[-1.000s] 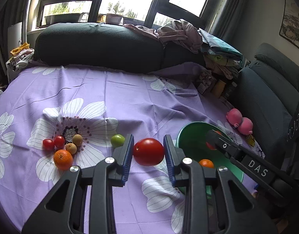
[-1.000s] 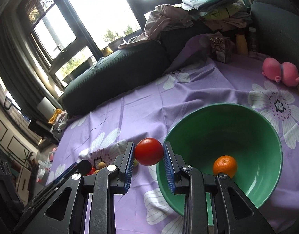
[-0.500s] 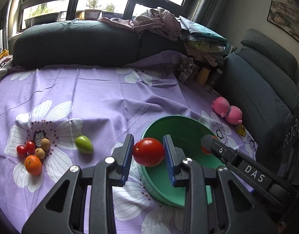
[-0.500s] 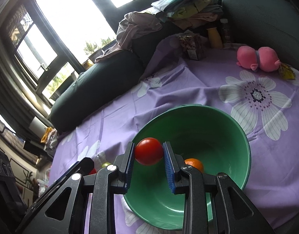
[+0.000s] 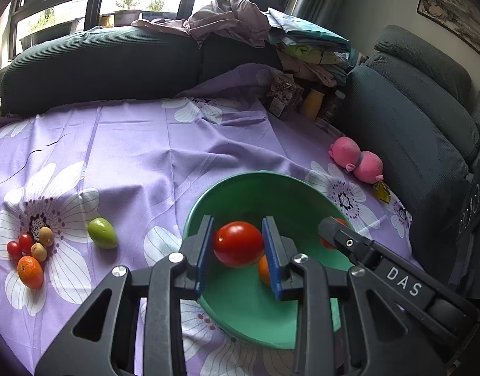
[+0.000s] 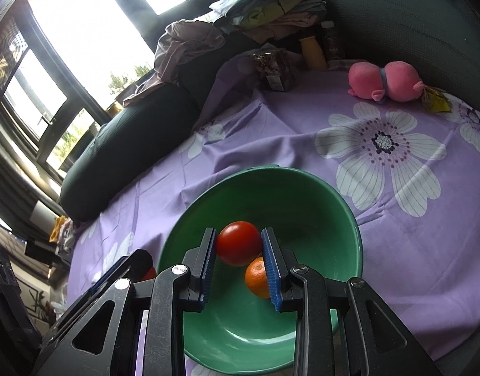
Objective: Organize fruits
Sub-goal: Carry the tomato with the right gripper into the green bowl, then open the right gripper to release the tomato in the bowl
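My left gripper [image 5: 238, 233] is shut on a red tomato [image 5: 238, 246] and hangs over the near left part of the green bowl [image 5: 255, 179]. My right gripper [image 6: 239, 236] is shut on a second red tomato [image 6: 238, 249], also above the bowl [image 6: 302, 179]. An orange [image 6: 255, 277] lies inside the bowl, partly hidden behind the right finger. In the left wrist view the right gripper [image 5: 331, 227] reaches in over the bowl's right side. On the cloth to the left lie a green fruit [image 5: 102, 233], an orange [image 5: 30, 271], two small tomatoes [image 5: 20, 244] and two kiwis [image 5: 42, 242].
A purple flowered cloth [image 5: 139, 144] covers the table. A pink plush toy [image 5: 357, 159] lies at the right, near a dark sofa [image 5: 412, 119]. Bottles and a packet [image 5: 284, 95] stand at the back, below piled clothes [image 5: 271, 34].
Both grippers have carried their tomatoes rightward from beside the bowl to above its inside and sunk a little. The fruit cluster has slid toward the left edge of the left view.
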Demonstrator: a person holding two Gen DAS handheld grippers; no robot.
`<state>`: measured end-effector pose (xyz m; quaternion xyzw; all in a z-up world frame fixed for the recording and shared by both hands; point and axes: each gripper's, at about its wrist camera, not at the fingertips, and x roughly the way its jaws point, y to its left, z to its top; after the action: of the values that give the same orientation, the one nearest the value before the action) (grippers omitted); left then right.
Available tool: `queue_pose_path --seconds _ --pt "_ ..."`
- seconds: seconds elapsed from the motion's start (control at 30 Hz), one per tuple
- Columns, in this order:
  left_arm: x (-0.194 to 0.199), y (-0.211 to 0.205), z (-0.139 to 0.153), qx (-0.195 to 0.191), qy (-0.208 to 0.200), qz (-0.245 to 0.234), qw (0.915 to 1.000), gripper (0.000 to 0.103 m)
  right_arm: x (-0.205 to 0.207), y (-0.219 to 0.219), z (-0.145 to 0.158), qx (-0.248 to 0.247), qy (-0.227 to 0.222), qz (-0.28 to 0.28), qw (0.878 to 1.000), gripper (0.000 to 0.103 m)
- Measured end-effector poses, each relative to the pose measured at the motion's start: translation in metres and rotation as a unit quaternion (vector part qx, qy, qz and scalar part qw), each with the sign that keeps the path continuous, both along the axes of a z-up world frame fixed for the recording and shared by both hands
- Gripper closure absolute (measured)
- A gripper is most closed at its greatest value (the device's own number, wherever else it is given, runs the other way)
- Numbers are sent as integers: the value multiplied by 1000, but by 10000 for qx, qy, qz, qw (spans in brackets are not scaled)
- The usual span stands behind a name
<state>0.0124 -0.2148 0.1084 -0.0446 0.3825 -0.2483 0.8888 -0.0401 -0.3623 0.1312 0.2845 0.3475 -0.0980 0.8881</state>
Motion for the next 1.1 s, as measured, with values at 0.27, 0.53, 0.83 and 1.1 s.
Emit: queue_pose_path --seconds 0.27,0.53,0.83,1.1 --pt "0 -16 -7 55 98 -220 9997 72 -1 -9 -6 -5 177 -178 9997 72" --pt "5 -23 -14 131 200 -246 9994 72 0 -14 -11 11 329 -273 9991 72" --pt "6 -29 -23 310 287 -289 9987 72 2 -17 -16 -32 491 -342 9982 72" --pt "6 -32 -28 435 344 -318 9980 72 3 -18 -20 -113 667 -411 9969 72"
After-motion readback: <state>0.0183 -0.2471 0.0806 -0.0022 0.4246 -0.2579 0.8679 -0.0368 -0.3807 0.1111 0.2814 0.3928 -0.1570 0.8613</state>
